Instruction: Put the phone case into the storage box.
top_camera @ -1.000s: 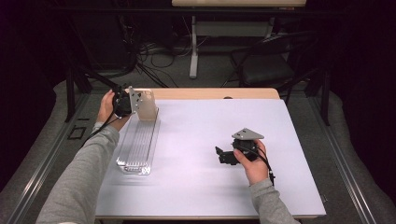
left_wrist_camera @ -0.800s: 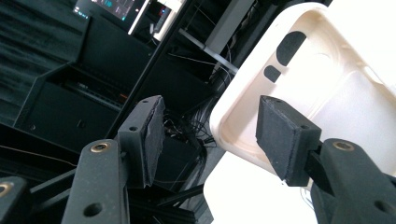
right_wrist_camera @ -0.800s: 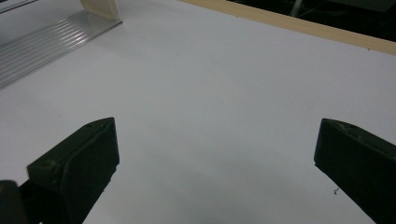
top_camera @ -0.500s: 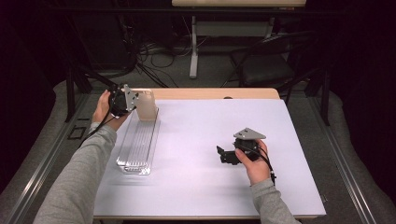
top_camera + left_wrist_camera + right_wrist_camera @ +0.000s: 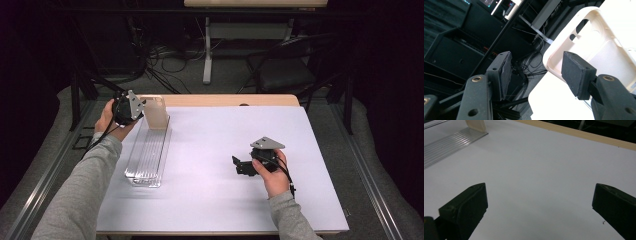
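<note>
The cream phone case (image 5: 156, 112) stands upright at the far end of the clear ribbed tray (image 5: 147, 157), near the far-left corner of the table (image 5: 235, 200). The left hand-held gripper (image 5: 534, 72) has its jaws apart beside the case's edge; in the left gripper view one pad overlaps the rim but neither looks pressed on it, so the case seems to stand free. The main risk is that it tips over or slides off the tray end if a jaw brushes it as the hand draws off, since its footing looks narrow. The right hand-held gripper (image 5: 245, 166) rests open and empty low over the bare table, well apart from the tray. How the case's lower edge sits in the tray is hidden, and whether the near pad touches the rim cannot be told.
</note>
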Action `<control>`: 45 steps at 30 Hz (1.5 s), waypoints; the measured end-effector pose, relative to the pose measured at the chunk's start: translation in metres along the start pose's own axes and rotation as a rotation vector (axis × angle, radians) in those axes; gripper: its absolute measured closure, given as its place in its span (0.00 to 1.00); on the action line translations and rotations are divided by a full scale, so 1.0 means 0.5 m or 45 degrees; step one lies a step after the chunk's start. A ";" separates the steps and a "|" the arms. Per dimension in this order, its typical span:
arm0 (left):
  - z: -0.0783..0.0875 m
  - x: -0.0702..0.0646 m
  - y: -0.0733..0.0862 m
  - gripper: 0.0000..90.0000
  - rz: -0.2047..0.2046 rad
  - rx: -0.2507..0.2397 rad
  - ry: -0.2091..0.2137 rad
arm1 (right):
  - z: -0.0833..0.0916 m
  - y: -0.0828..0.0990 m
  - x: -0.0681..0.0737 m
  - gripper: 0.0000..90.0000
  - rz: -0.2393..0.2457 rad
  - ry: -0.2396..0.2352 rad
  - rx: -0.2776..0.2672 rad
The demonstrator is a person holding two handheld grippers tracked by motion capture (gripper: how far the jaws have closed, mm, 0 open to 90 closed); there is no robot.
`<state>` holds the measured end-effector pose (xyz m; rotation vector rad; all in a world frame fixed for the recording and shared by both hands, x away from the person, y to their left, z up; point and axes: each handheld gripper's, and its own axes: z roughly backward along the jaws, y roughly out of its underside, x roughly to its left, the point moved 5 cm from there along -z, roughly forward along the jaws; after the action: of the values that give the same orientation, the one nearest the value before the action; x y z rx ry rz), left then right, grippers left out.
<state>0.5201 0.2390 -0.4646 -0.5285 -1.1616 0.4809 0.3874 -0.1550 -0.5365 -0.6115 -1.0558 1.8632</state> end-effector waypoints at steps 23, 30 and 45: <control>0.028 0.007 -0.002 0.35 0.334 0.011 0.338 | 0.001 0.000 -0.002 0.00 0.005 0.009 0.000; 0.037 0.018 -0.004 0.35 0.604 0.023 0.485 | 0.001 0.000 -0.002 0.00 0.003 0.009 0.000; 0.074 0.039 -0.011 0.28 0.930 0.019 0.678 | 0.004 -0.003 -0.004 0.00 0.003 0.013 0.000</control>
<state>0.4919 0.2520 -0.4357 -1.0031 -0.4254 0.9032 0.3874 -0.1574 -0.5341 -0.6222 -1.0492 1.8601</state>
